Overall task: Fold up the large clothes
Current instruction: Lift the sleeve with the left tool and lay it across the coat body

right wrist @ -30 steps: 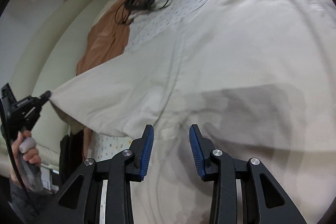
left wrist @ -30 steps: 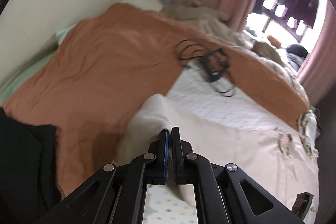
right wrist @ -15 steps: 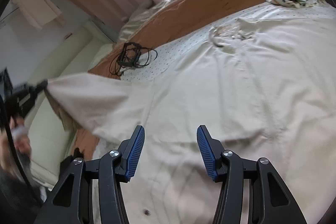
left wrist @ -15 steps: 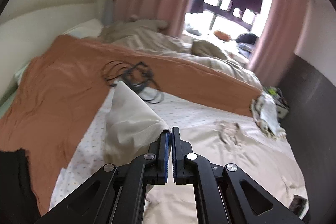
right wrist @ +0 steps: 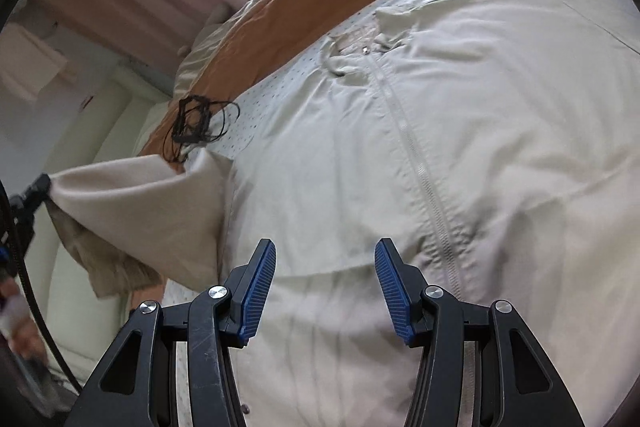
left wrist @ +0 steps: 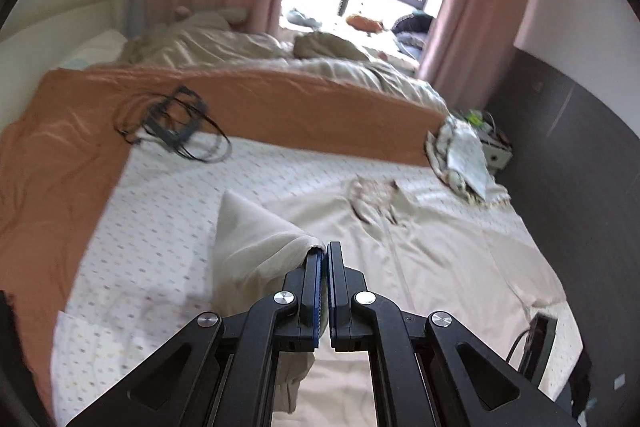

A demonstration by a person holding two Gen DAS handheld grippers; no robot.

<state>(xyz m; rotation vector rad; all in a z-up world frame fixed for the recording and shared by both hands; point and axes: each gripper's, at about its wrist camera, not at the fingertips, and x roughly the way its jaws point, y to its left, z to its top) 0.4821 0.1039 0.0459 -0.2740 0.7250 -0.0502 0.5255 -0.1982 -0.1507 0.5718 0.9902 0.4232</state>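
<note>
While the left gripper pinches the sleeve lifted off the bed, the jacket lies ahead of the right gripper, jaws spread and empty, zipper running away from them.

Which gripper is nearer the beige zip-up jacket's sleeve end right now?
Left. The left gripper is shut on the sleeve end, lifting it off the bed. The right gripper is open above the beige zip-up jacket body near its hem, holding nothing.
</note>
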